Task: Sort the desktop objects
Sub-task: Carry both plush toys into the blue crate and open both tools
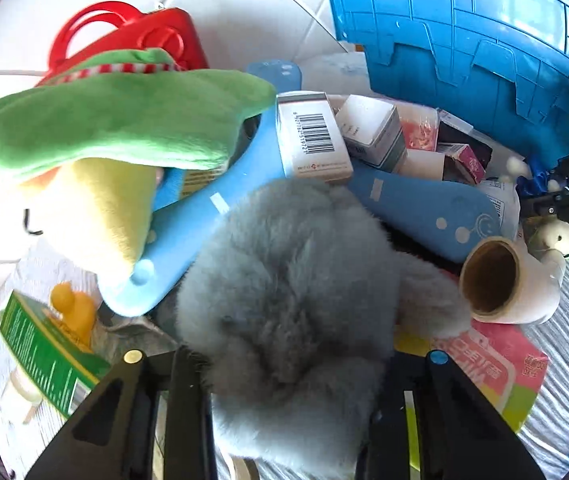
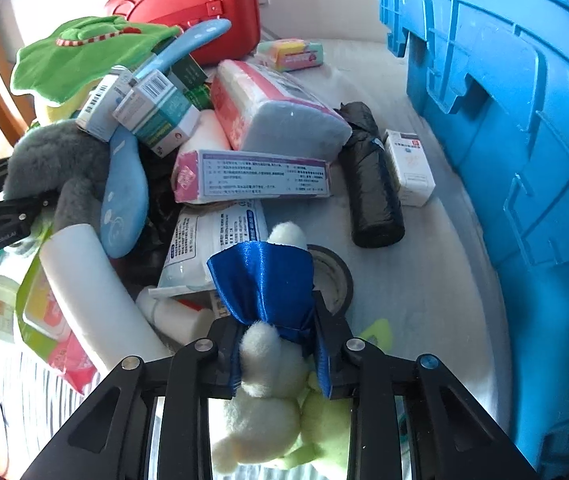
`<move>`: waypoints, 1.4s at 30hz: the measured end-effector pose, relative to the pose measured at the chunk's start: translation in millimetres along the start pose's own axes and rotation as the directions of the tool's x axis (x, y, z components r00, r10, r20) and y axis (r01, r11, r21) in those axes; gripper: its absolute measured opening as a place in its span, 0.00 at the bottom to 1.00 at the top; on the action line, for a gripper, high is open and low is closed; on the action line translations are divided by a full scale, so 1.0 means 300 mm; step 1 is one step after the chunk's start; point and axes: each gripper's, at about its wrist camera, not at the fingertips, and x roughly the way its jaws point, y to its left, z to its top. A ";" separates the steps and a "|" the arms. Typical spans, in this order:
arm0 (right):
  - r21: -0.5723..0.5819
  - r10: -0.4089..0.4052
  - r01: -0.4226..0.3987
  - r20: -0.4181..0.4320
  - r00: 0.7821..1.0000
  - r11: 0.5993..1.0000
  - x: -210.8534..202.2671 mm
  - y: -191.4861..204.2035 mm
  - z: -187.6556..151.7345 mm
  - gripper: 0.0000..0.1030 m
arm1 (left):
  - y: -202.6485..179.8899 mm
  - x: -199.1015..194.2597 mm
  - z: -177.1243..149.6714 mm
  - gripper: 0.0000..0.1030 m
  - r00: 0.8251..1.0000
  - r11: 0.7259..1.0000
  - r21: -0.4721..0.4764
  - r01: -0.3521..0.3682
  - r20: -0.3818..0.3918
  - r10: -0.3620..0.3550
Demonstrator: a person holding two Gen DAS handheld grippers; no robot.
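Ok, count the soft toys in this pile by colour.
Green and yellow soft toy: 1
Grey soft toy: 1
White soft toy, held in the right tool: 1
Total: 3

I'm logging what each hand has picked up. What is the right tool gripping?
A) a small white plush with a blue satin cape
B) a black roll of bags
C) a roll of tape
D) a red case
A: the right tool is closed on the white plush, blue cape bunched between its fingers.
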 end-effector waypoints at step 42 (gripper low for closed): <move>0.170 -0.161 0.067 0.631 0.759 0.983 -1.353 -0.234 0.003 0.25 | -0.529 -0.956 0.712 0.27 0.788 0.987 0.133 0.094 0.595 -0.155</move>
